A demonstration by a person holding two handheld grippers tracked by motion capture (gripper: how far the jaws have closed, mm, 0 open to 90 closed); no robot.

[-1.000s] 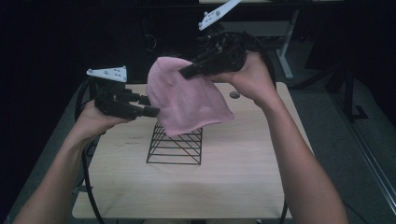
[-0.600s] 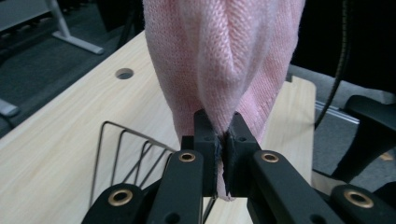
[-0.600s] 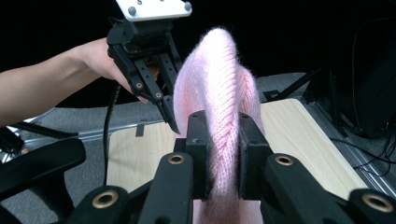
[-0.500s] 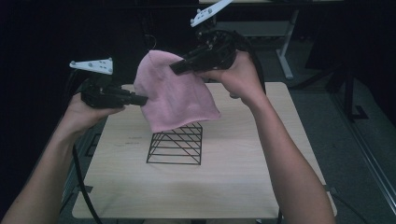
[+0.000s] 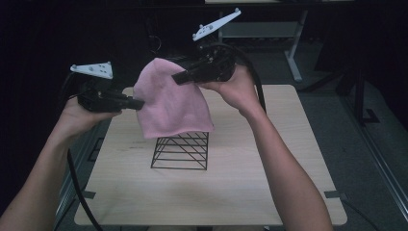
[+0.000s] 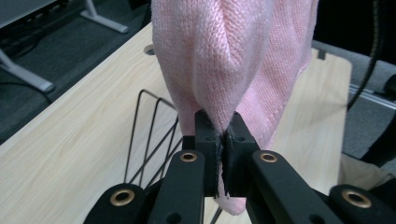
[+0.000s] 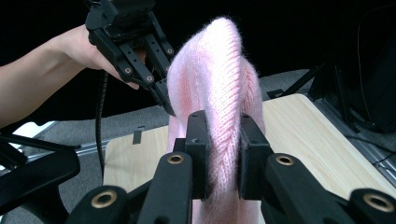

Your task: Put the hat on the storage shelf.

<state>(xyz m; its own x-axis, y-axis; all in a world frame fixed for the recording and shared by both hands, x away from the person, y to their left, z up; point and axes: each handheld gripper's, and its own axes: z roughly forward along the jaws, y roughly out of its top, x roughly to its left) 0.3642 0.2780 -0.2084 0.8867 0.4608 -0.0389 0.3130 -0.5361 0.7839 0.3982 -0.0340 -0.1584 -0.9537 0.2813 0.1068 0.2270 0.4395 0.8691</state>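
Note:
A pink knit hat [image 5: 171,103] hangs in the air above a black wire rack [image 5: 180,151], stretched between both grippers. My left gripper [image 5: 139,102] is shut on the hat's left edge. In the left gripper view its jaws [image 6: 223,123] pinch a fold of the knit [image 6: 224,60] tight. My right gripper [image 5: 178,77] is shut on the hat's top right. In the right gripper view a thick ridge of knit [image 7: 219,60] sits clamped between its jaws [image 7: 223,126], with the left gripper [image 7: 166,105] biting the far side of the hat.
The wire rack [image 6: 149,135] stands near the middle of a light wooden table [image 5: 269,192]. Cables trail from both grippers. Dark floor and another desk's legs [image 5: 293,62] lie beyond the table's far edge.
The left gripper has taken hold of the hat's left edge and pulled it leftward. The right gripper has sunk a little and shifted left with the hat.

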